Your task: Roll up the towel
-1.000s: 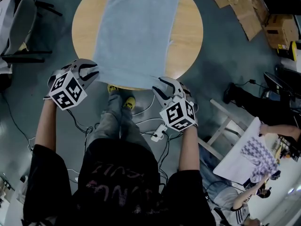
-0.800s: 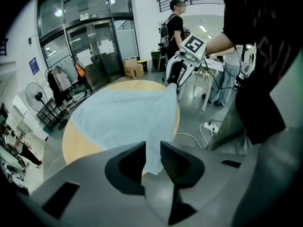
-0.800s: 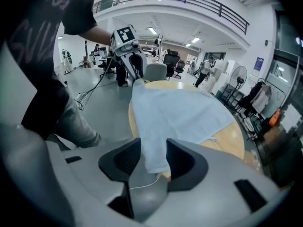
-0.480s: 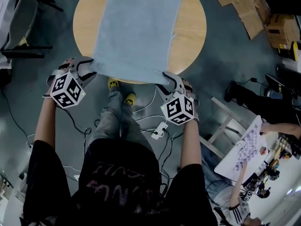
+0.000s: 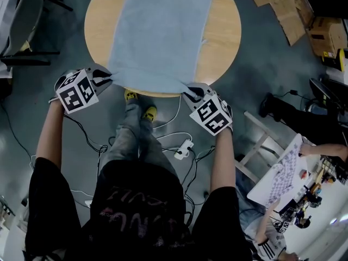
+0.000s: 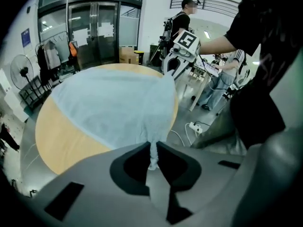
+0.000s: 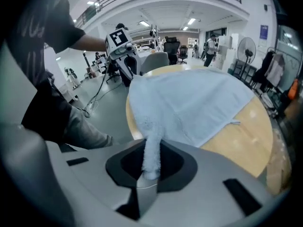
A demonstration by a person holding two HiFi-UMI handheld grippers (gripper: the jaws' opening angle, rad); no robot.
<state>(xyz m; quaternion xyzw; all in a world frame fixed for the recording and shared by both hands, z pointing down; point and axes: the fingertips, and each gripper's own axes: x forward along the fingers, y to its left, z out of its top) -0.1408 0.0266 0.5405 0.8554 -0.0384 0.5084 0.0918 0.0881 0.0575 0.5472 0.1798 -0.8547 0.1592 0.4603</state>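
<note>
A light blue towel (image 5: pixel 157 31) lies flat on a round wooden table (image 5: pixel 223 37), its near edge at the table's near rim. My left gripper (image 5: pixel 106 80) holds the towel's near left corner; its jaws have just been closing, and a pinched strip of towel (image 6: pixel 152 155) sits between them. My right gripper (image 5: pixel 190 94) holds the near right corner the same way, its jaws also just closed on a bunched strip of towel (image 7: pixel 151 160). In the left gripper view the right gripper (image 6: pixel 182 51) shows at the towel's far corner; the left gripper (image 7: pixel 120 44) shows likewise in the right gripper view.
My feet in yellow shoes (image 5: pixel 144 113) stand under the table's near rim, with cables and a power strip (image 5: pixel 185 145) on the floor. A chair (image 5: pixel 22 20) stands at left. Cardboard boxes (image 5: pixel 288 10) lie at top right. A white table with people (image 5: pixel 283 178) is at right.
Both grippers moved in to the table's near rim and their open jaws closed onto the towel's two near corners, which now bunch slightly.
</note>
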